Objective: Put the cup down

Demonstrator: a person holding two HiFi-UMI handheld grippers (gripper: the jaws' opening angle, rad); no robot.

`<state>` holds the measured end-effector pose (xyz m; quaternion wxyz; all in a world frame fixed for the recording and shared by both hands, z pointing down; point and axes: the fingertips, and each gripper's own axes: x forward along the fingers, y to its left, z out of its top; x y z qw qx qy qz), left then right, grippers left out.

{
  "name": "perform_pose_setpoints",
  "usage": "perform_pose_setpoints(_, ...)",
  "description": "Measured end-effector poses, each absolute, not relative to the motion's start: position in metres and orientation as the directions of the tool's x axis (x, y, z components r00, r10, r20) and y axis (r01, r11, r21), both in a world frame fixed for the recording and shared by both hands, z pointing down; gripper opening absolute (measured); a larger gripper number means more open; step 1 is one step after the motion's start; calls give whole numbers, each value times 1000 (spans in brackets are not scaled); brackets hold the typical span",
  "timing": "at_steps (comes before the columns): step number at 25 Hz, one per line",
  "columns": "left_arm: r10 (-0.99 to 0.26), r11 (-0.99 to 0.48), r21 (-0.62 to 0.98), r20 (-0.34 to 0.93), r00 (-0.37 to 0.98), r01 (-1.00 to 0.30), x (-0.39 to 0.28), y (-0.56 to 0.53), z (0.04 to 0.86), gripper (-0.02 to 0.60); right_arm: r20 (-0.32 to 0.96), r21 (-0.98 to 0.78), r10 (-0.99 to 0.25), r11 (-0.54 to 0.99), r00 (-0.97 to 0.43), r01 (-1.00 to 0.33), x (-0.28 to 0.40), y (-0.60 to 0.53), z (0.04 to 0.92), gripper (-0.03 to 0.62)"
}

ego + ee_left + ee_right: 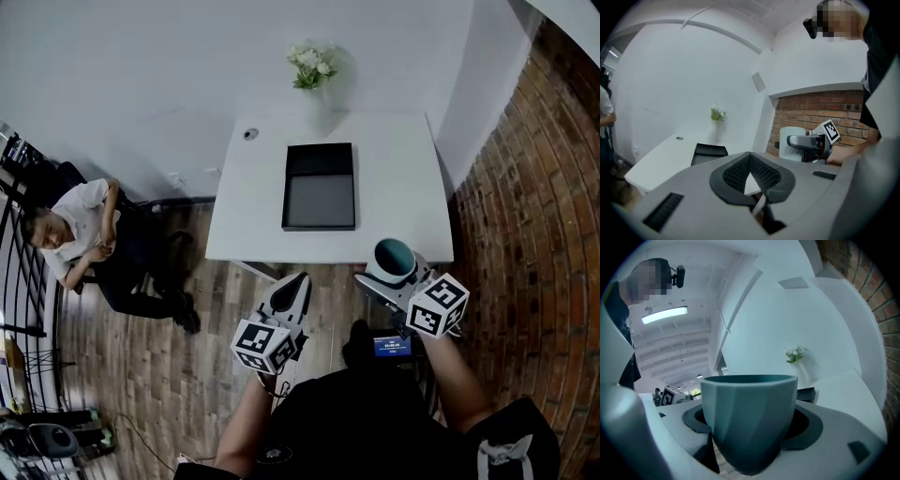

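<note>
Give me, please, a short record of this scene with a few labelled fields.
cup: teal, upright, gripped by the right tongs, not yet set down
right tongs: shut on the cup, held at the near edge of the table
left tongs: shut, nothing between them, off the table's near side
table: white, holds a black tray at its middle and flowers at the far edge
bystander: a seated person at the left, away from the table
</note>
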<state>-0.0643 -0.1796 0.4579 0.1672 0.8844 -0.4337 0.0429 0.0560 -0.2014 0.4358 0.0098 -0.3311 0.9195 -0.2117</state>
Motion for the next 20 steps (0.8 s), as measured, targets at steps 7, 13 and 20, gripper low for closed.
perform_pose_setpoints(7,-759,-547,249,254,599,-799,-55,-237,464,8,118,-428,-603,686,-789,-588,69,-262,445,405)
perform_pose_setpoints(13,-753,-552,260,252,608,-792,-62,-267,468,8,124,-424,-608,682,-784,-596,61,-286,447,405)
perform_pose_setpoints(20,-725,-599,260,225,651,-757,-74,-294,457,8,124,-407,-644,661,-755,-631,42,-299,437,405)
